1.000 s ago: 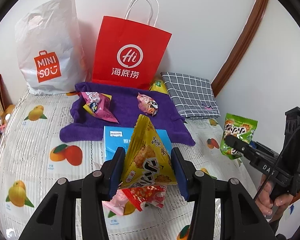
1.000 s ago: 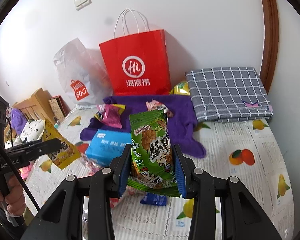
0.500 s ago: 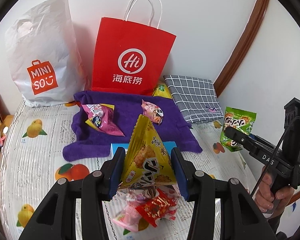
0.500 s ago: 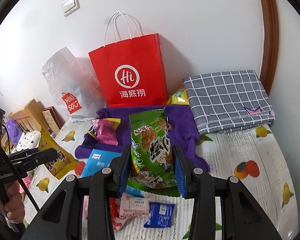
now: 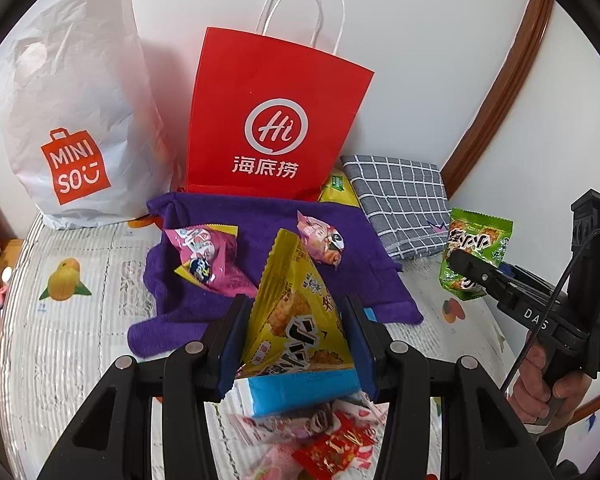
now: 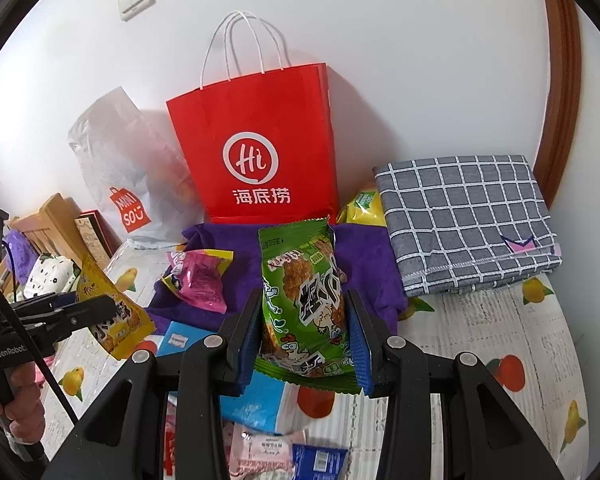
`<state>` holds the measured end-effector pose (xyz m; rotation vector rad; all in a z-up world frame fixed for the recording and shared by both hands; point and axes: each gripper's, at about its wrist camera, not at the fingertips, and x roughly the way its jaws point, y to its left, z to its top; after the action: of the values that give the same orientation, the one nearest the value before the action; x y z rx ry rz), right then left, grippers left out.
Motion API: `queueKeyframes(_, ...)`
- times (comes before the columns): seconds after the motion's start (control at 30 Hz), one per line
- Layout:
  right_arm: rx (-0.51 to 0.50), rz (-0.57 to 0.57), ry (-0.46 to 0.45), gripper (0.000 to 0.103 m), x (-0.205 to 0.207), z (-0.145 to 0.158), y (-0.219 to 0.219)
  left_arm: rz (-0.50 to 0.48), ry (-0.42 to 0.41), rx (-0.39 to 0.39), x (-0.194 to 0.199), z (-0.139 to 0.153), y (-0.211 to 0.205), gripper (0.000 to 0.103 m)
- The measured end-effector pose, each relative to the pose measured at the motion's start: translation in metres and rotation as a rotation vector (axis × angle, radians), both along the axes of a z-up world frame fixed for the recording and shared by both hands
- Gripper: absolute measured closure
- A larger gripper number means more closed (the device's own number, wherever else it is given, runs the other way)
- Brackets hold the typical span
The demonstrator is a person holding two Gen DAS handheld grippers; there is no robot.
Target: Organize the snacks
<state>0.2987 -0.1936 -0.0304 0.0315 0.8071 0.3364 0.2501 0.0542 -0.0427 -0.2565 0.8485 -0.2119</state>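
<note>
My left gripper (image 5: 296, 344) is shut on a yellow snack packet (image 5: 296, 312), held above the table; it also shows in the right wrist view (image 6: 112, 312). My right gripper (image 6: 304, 336) is shut on a green snack packet (image 6: 304, 304), seen at the right in the left wrist view (image 5: 472, 256). A purple towel (image 5: 260, 220) lies ahead with a pink packet (image 5: 208, 256) and a smaller pink packet (image 5: 320, 240) on it. A red paper bag (image 5: 272, 112) stands upright behind the towel against the wall.
A white Miniso bag (image 5: 72, 120) stands left of the red bag. A folded grey checked cloth (image 6: 468, 216) lies at the right. A blue box (image 5: 300, 392) and several small packets (image 5: 328, 440) lie below the grippers. A yellow packet (image 6: 362, 204) sits behind the towel.
Both grippers have moved forward toward the towel and red bag, each still holding its packet. The blue box and loose packets now lie lower in view.
</note>
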Motion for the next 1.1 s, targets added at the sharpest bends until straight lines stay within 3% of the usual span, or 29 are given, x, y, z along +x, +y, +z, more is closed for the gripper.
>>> queueKeyframes(0.77,-0.061,0.039,0.004,0.063,0.051,-0.026,0.018,0.018,0.04,0.019,0.049,-0.025,0.02,0.058)
queueKeyframes(1.1,-0.127,0.054,0.033,0.063,0.072,-0.051,0.02,0.026,0.09,0.003,0.069,-0.05,0.027,0.058)
